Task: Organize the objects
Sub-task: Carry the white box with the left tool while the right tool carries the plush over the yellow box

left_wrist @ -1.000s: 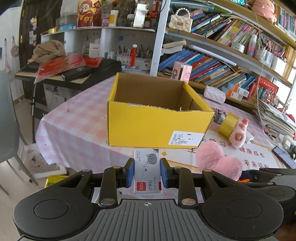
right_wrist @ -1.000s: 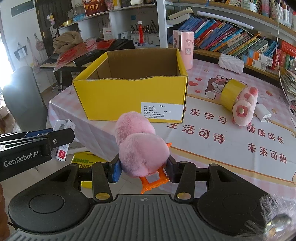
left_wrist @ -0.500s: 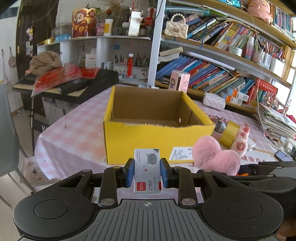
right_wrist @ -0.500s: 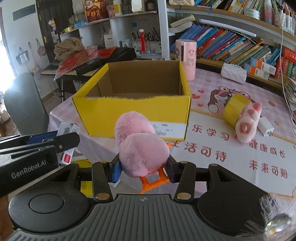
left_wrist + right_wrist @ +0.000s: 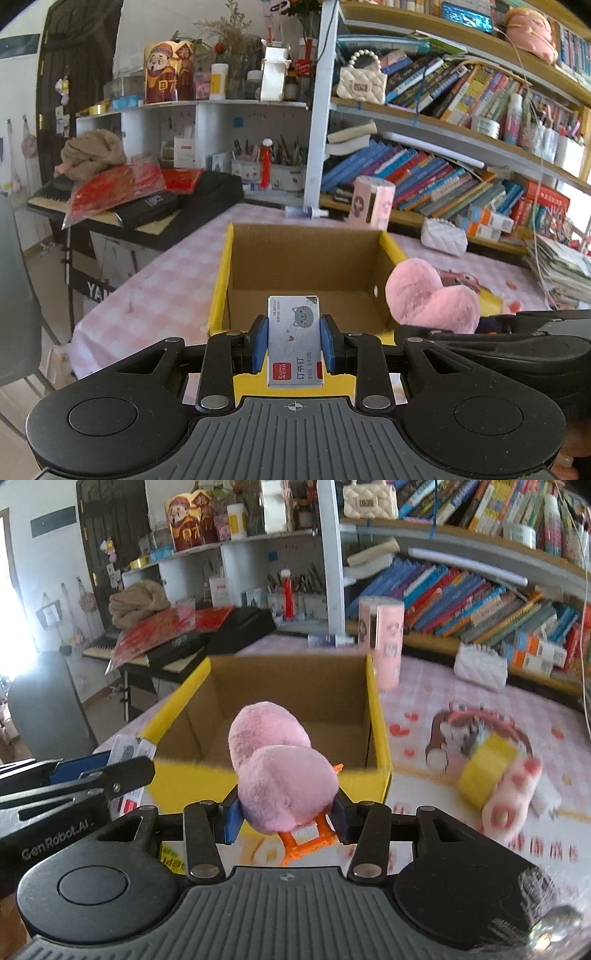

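An open yellow cardboard box [image 5: 218,291] [image 5: 378,738] stands on the pink table, its inside bare. My left gripper [image 5: 294,343] is shut on a small staples box [image 5: 294,343] with a cat picture, held over the yellow box's near edge. My right gripper [image 5: 286,812] is shut on a pink fluffy hair clip [image 5: 280,775] with an orange clamp, held above the near wall. The clip also shows in the left wrist view [image 5: 428,295]. The left gripper with the staples box [image 5: 127,753] shows at the left of the right wrist view.
A yellow tape roll [image 5: 485,771] and a pink paw toy [image 5: 511,805] lie right of the box. A pink tumbler [image 5: 384,638] and a white quilted pouch [image 5: 480,668] stand behind. Bookshelves [image 5: 443,166] line the back; a keyboard stand [image 5: 129,210] is at left.
Both grippers have risen and moved forward with their objects, from in front of the box to above its near edge. The box's inside now shows.
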Motion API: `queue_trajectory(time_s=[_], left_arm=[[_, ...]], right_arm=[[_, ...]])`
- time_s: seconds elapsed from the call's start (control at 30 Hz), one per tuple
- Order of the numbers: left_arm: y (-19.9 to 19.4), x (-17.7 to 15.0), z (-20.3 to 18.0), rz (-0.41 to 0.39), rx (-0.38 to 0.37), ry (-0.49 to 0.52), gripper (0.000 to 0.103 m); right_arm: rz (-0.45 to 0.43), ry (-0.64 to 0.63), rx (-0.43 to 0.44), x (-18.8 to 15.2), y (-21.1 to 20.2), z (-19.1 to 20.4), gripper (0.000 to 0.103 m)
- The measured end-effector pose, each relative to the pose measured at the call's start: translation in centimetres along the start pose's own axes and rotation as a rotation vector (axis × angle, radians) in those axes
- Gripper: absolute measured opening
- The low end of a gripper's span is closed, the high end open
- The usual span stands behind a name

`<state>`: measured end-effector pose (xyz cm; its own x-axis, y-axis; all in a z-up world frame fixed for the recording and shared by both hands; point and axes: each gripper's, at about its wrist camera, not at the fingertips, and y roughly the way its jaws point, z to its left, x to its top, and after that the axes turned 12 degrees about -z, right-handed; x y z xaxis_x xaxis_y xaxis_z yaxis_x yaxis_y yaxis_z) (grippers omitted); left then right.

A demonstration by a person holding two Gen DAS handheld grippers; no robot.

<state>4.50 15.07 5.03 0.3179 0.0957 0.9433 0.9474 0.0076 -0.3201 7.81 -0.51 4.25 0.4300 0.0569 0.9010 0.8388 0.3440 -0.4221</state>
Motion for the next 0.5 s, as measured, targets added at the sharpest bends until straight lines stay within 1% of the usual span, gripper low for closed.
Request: queue_trajectory(time_s=[0.1,0.23,0.5], left_arm=[[1.5,0.7,0.2,-0.01,0.011,-0.006,0.028],[3.6,1.2,0.3,-0.008,0.033,-0.013,0.028],[7.3,1.0,-0.1,0.04,0.067,-0.01,0.028]], right_arm=[[-0.026,-0.027,0.002,1.2,1.4,-0.1,0.044],[-0.026,-0.064,0.018,2.2,3.7,-0.4,0.044],[0.041,-0.147,0.075,1.8,8.4,-0.9,0.044]])
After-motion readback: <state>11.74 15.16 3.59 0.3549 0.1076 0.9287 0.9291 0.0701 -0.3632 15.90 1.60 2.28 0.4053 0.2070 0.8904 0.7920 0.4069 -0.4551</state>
